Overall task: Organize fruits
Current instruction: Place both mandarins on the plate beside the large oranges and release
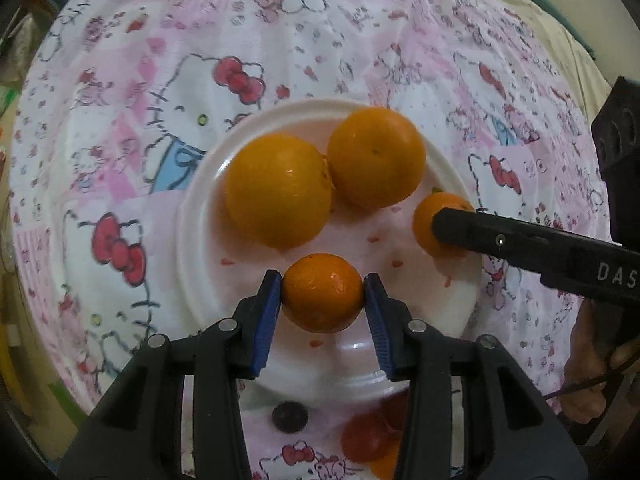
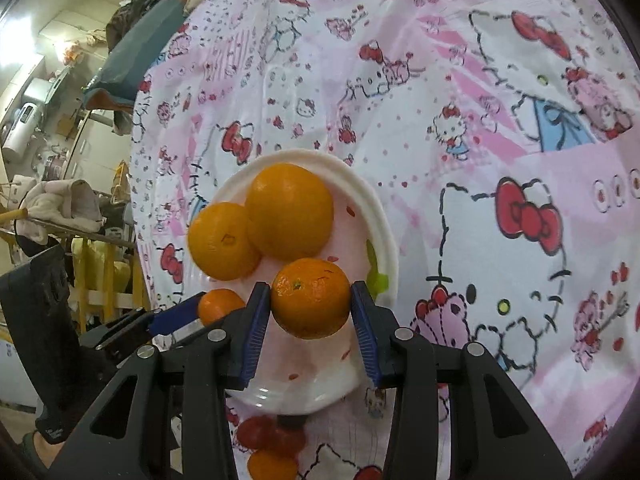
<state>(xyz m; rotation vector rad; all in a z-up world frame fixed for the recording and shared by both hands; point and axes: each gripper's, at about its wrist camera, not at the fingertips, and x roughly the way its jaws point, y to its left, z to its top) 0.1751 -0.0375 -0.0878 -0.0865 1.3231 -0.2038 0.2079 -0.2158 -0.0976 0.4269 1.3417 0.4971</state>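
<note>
Your left gripper (image 1: pixel 323 293) was clamped on a small orange (image 1: pixel 322 292), both blue pads (image 1: pixel 267 312) pressed to its sides, held over the near part of the white plate (image 1: pixel 192 248). Your right gripper (image 2: pixel 311 298) was likewise clamped on a second small orange (image 2: pixel 311 298), over the plate's right side as the left camera showed it, with one black finger crossing in front of that fruit. Two large oranges lay on the plate, touching each other: one at left (image 1: pixel 278 191), one behind it to the right (image 1: pixel 376 157). The plate sat on a pink cartoon-print cloth (image 1: pixel 120 128). Near the plate's front edge, on the cloth, lay a dark round fruit (image 1: pixel 290 417) and some red fruit (image 1: pixel 366 436), blurred. Part of your hand (image 1: pixel 588 372) showed at the right edge.
</note>
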